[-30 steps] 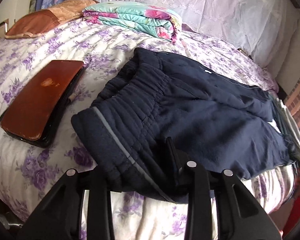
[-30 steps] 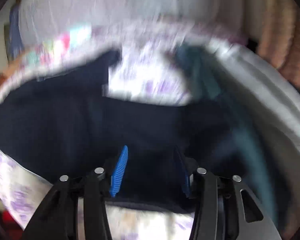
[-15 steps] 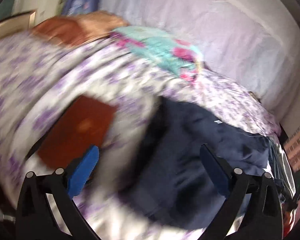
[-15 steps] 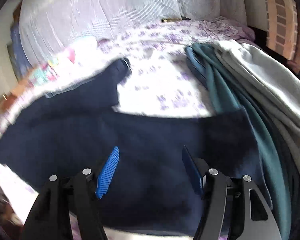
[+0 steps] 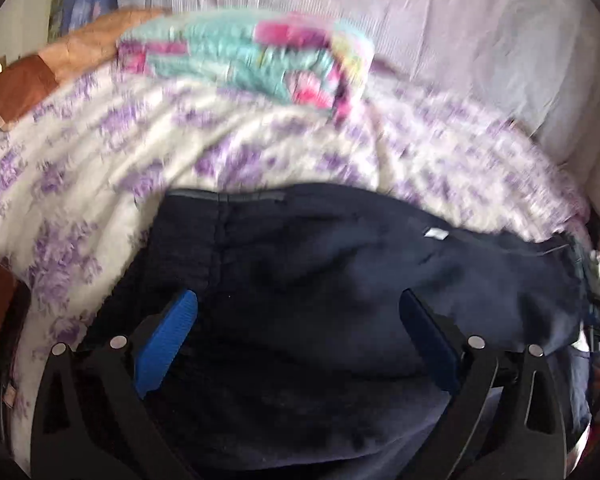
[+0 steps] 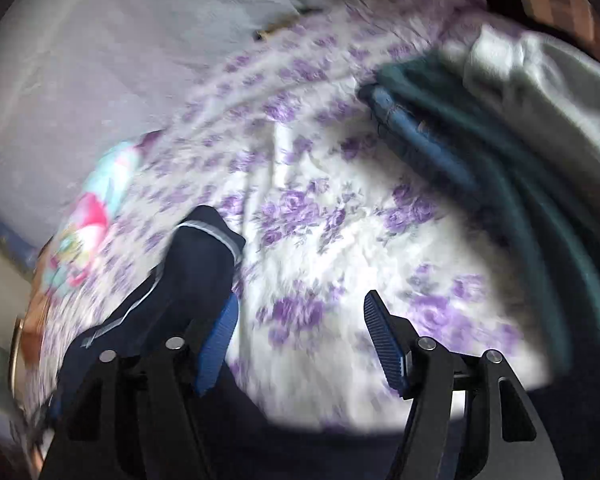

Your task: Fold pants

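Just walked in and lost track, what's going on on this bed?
A person with two handheld grippers is folding navy pants on a floral bedsheet. Both the left gripper and the right gripper have their jaws open, gripping nothing. The pants lie partly folded; other clothes sit alongside.

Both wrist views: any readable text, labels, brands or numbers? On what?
No text can be read in either view.
Small white tag on the navy pants: too small and blurred to read.
Floral bedsheet and folded quilt: patterns only, no lettering.
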A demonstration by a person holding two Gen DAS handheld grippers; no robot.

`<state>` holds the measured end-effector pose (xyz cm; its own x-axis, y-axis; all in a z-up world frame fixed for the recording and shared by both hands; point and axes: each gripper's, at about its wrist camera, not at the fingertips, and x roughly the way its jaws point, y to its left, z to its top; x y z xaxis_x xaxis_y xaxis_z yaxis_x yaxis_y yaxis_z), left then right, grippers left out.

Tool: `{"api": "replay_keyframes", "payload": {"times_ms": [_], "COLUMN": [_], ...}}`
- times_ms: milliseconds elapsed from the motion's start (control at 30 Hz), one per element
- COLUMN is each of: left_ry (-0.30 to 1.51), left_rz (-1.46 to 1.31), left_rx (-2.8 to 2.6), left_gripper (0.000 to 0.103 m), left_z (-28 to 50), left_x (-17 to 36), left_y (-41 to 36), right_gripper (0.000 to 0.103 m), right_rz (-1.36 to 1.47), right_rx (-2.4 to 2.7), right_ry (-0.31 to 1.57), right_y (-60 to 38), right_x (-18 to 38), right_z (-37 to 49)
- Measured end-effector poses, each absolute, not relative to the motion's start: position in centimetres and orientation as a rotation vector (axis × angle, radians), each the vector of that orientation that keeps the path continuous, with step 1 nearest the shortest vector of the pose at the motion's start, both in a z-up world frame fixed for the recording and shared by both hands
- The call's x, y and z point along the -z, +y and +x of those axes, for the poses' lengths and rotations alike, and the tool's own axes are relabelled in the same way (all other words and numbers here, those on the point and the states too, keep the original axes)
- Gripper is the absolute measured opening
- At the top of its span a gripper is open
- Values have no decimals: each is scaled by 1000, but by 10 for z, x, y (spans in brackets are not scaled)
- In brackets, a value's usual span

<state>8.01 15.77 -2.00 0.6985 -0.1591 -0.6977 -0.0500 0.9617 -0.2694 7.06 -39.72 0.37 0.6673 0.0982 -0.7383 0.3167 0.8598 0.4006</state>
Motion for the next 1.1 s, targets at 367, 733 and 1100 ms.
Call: {"api": "replay_keyframes", "payload": {"times_ms": [367, 733, 1100], "left_ry": [786, 784, 780], "left_rz": [-352, -358, -370], "left_rx": [88, 88, 92], "left_gripper": [98, 98, 98], "left_z": [83, 82, 82], "left_x": [21, 20, 19], "left_y": [167, 168, 170], "right_gripper": [39, 71, 69], "right_rz": [67, 554, 356], "right_rx": [-670, -504, -588], "right_ry": [811, 951, 857], "right_y": [-181, -268, -210], "right_x": [-43, -1, -44], "right_z": [68, 139, 85]}}
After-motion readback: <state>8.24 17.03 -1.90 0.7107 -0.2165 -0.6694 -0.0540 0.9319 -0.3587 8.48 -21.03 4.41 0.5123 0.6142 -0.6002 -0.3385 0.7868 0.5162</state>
